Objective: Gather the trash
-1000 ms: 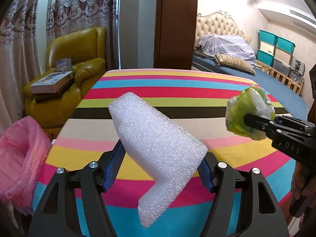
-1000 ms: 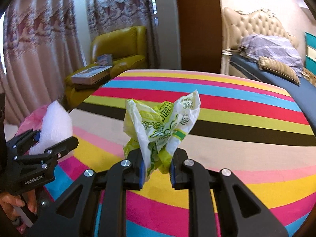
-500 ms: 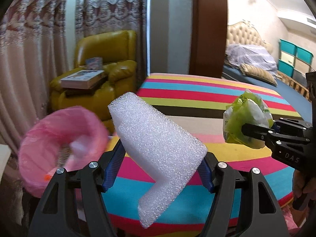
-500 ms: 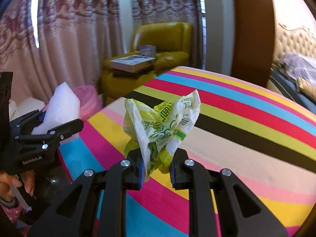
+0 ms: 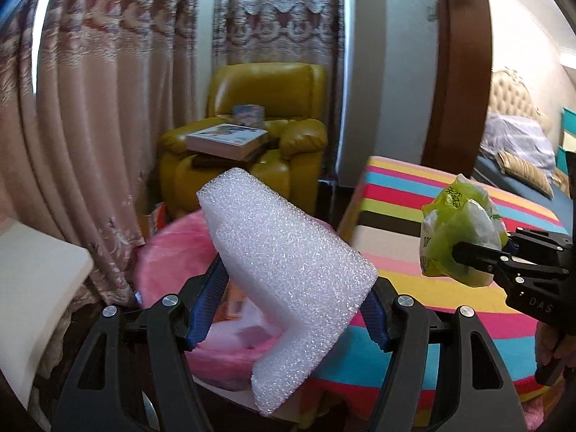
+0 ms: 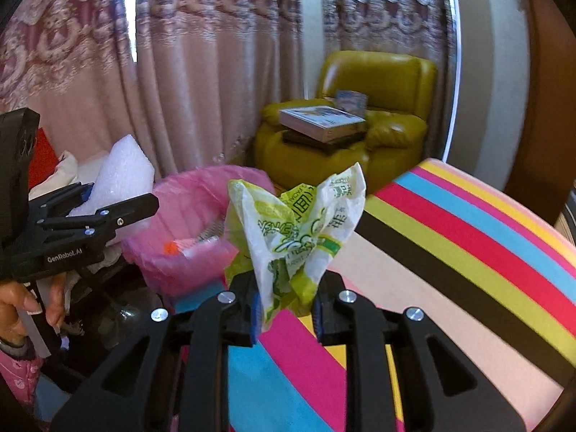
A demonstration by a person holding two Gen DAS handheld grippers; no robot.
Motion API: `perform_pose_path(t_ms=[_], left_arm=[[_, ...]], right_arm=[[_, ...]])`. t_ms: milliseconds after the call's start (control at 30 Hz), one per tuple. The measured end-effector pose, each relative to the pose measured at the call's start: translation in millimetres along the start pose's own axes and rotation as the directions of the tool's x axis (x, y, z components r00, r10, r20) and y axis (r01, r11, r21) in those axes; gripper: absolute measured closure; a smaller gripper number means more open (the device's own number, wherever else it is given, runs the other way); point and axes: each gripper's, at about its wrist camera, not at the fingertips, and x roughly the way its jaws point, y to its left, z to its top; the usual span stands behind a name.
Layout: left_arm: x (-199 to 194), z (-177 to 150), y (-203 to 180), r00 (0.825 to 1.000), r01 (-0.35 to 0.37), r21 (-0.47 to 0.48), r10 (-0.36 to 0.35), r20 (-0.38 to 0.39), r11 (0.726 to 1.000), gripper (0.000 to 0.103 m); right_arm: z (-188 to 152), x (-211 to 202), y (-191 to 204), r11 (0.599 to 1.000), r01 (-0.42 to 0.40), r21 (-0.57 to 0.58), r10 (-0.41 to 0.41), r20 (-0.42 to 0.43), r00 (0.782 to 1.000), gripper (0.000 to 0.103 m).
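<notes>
Pink plastic lines the one trash bin, which stands off the left edge of the striped tabletop; inside lie an orange scrap and some pale pieces, too blurred to name. One white L-shaped foam block, coarse and bubbly, is clamped between the blue pads of the left gripper, held in the air over the bin's mouth. One crumpled green-and-white plastic wrapper with printed lettering sits between the pads of the right gripper, whose jaws are opening, above the tabletop's left edge near the bin. Beyond, one yellow leather armchair carries stacked books.
</notes>
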Motion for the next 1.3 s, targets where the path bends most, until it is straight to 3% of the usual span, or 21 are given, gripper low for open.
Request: perform_pose_path(t_ms=[367,700,800,833,867,933,967,1300], left_arm=[[21.7,26.8,53.1,0.998,-0.044,-0.035,0.042,-0.039,0.998,0.039],[39.4,29.3,60.8,0.998,-0.042,-0.039,0.040,-0.050,0.998,0.039],[43.5,36.6,64.3,0.998,-0.037,-0.039,0.035,-0.045,0.999,0.039],[45.6,39.2,66.5,0.999,-0.032,-0.042,0.030,-0.044,0.999,0.039],[47.3,42.3,68.6,0.999,-0.028,-0.047,0.026,-0.044,0.999,0.036],[47.9,46.2,70.2,0.999,-0.041,-0.052,0.039,-0.034,0.998,0.018],[45.9,49.1,71.0,0.998,-0.055,-0.054,0.055,-0.012,0.997,0.012],[41.2,51.6,69.0,0.997,-0.074,-0.047,0.074,0.006,0.996,0.012]], right_arm=[[52.9,58.9,35.1,0.996,-0.082,-0.036,0.082,-0.018,0.996,0.078],[61.5,86.5,51.2,0.993,-0.093,-0.077,0.089,-0.044,0.995,0.077],[61.3,89.6,54.0,0.990,-0.098,-0.100,0.094,-0.042,0.995,0.069],[61.4,90.7,54.5,0.989,-0.103,-0.107,0.099,-0.038,0.994,0.062],[61.5,92.3,56.3,0.986,-0.116,-0.116,0.112,-0.034,0.993,0.046],[60.5,95.1,58.2,0.982,-0.140,-0.128,0.137,-0.031,0.990,0.028],[59.7,95.7,58.2,0.980,-0.148,-0.131,0.146,-0.024,0.989,0.028],[45.1,86.9,51.8,0.978,-0.158,-0.132,0.158,-0.012,0.987,0.027]])
